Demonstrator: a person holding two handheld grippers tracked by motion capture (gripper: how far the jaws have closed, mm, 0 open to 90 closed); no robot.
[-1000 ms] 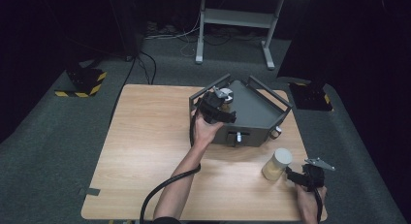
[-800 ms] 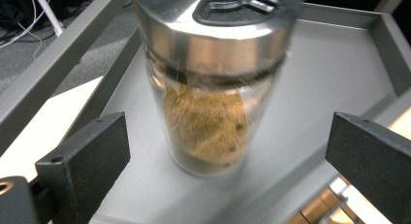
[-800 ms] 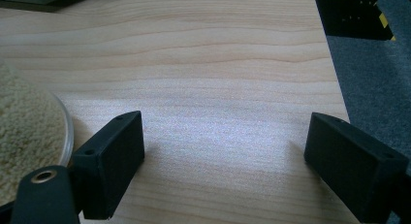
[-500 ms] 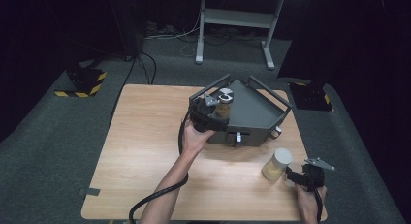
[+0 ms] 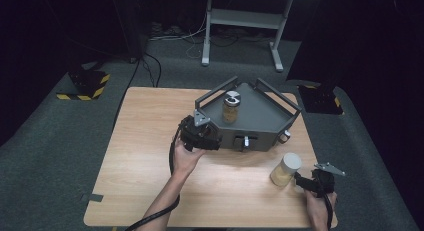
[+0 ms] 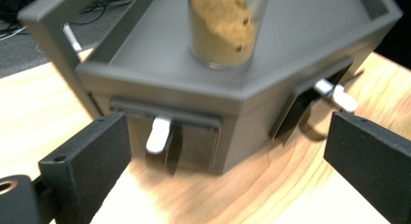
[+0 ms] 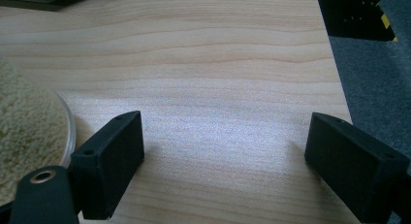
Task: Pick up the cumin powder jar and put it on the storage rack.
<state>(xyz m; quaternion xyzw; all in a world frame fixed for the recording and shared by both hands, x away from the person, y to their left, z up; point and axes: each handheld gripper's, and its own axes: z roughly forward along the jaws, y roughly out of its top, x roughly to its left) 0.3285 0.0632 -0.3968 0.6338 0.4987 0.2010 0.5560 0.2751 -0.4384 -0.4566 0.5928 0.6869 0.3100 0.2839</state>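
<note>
A grey tray (image 5: 260,122) stands at the back of the wooden table, with a jar of brown grains (image 5: 230,107) upright inside it. My left gripper (image 5: 207,137) sits just off the tray's front left corner, open with nothing between its jaws. In the left gripper view the left gripper (image 6: 228,161) faces the tray's front wall (image 6: 160,93), and the jar (image 6: 224,25) rises behind it. A second jar with a white lid (image 5: 286,169) stands near the table's front right. My right gripper (image 5: 312,180) rests open just to its right. The right gripper (image 7: 223,161) spans bare wood, beside the jar (image 7: 29,132).
White-tipped latches (image 6: 158,135) hang on the tray's front faces. The table's right edge (image 7: 339,88) runs close to the right gripper, with grey carpet beyond. A metal stand (image 5: 240,21) and a yellow-striped base (image 5: 85,83) lie on the floor behind the table.
My left gripper has drawn back from the jar in the tray, toward the person and lower, to the tray's front left corner. The jar stays upright in the tray. The right gripper kept still.
</note>
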